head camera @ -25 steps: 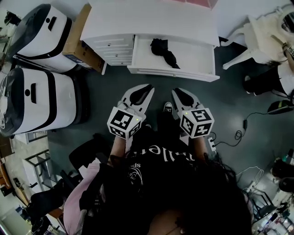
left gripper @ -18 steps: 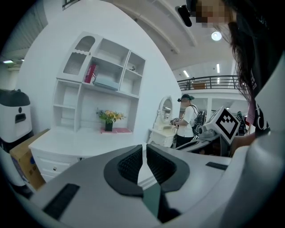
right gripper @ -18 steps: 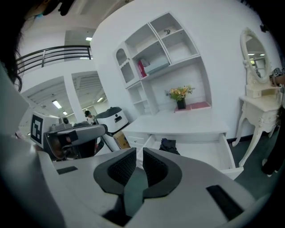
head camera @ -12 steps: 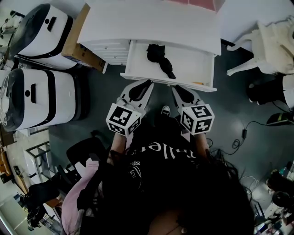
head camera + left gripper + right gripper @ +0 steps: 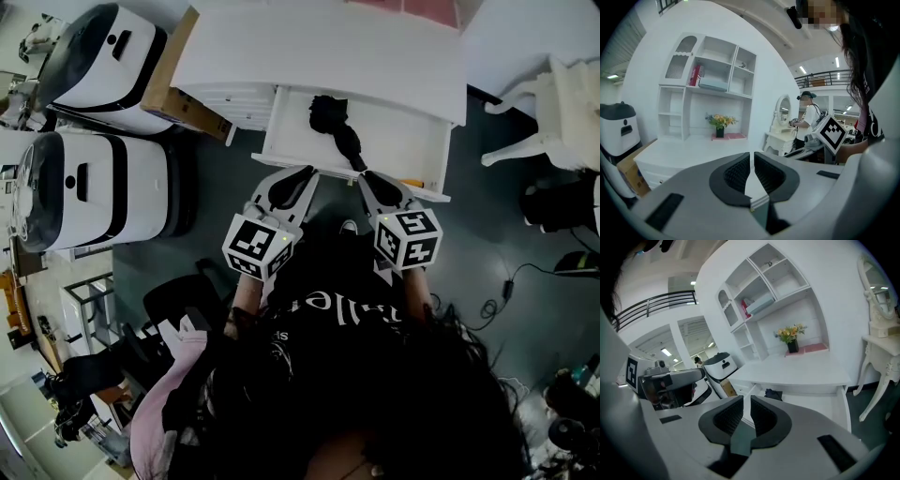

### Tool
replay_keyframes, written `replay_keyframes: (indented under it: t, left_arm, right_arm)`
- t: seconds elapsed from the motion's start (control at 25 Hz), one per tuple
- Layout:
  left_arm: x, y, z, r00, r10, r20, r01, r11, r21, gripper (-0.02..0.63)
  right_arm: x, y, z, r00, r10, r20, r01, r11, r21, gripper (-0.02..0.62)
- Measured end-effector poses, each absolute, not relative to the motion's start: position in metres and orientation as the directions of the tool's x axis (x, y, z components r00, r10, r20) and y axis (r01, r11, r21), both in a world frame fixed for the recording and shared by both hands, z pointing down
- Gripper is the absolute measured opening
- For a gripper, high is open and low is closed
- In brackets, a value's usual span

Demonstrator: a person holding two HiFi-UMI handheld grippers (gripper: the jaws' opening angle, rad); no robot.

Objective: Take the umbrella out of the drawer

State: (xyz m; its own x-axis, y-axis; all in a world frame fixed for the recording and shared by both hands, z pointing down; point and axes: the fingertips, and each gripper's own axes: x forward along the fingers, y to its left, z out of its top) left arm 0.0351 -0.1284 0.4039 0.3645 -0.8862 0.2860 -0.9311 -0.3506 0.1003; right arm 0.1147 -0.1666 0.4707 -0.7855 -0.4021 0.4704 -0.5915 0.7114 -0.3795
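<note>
A folded black umbrella (image 5: 336, 127) lies in the open white drawer (image 5: 403, 142) of a white desk (image 5: 319, 52), toward the drawer's left side. In the right gripper view the umbrella (image 5: 773, 393) shows as a dark bundle just past the jaws. My left gripper (image 5: 298, 178) and right gripper (image 5: 371, 180) are side by side at the drawer's front edge, both short of the umbrella. The left gripper (image 5: 751, 157) is shut and holds nothing. The right gripper (image 5: 746, 401) is also shut, with nothing between its pads.
Two white-and-black machines (image 5: 89, 183) (image 5: 108, 52) and a cardboard box (image 5: 183, 94) stand left of the desk. A white dressing table (image 5: 553, 103) is at the right. A shelf unit with flowers (image 5: 719, 122) tops the desk. A person (image 5: 808, 115) stands in the background.
Both grippers have moved forward together from the open floor up to the drawer's front edge. Their jaws look the same as before. The umbrella has not moved in the drawer.
</note>
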Motion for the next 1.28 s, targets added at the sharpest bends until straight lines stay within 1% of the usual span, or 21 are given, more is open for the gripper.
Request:
replay_keyframes:
  t: [0.28,0.64,1.0,1.28]
  left_arm:
    - [0.025,-0.137,0.41,0.361,-0.877,0.316,-0.932,-0.349,0.097,0.026]
    - [0.011,-0.178,0.409,0.454,-0.842,0.292,-0.89,-0.446,0.096,0.026]
    - [-0.037,-0.227,0.409,0.523,-0.803,0.287,-0.85,-0.515,0.108,0.026]
    - [-0.076,-0.25,0.427,0.549,-0.777,0.308,-0.833,-0.537,0.131,0.026]
  right_arm:
    - [0.108,-0.173,0.476,-0.787,-0.401,0.469,-0.594,0.697,-0.401,0.074]
    - [0.098,-0.205,0.478,-0.735,-0.468,0.49,-0.665,0.637,-0.39,0.074]
    - [0.044,-0.244,0.483,-0.708,-0.491,0.508,-0.701,0.581,-0.414,0.074]
    - [0.012,-0.275,0.514,-0.659,-0.484,0.576,-0.74,0.553,-0.382,0.074]
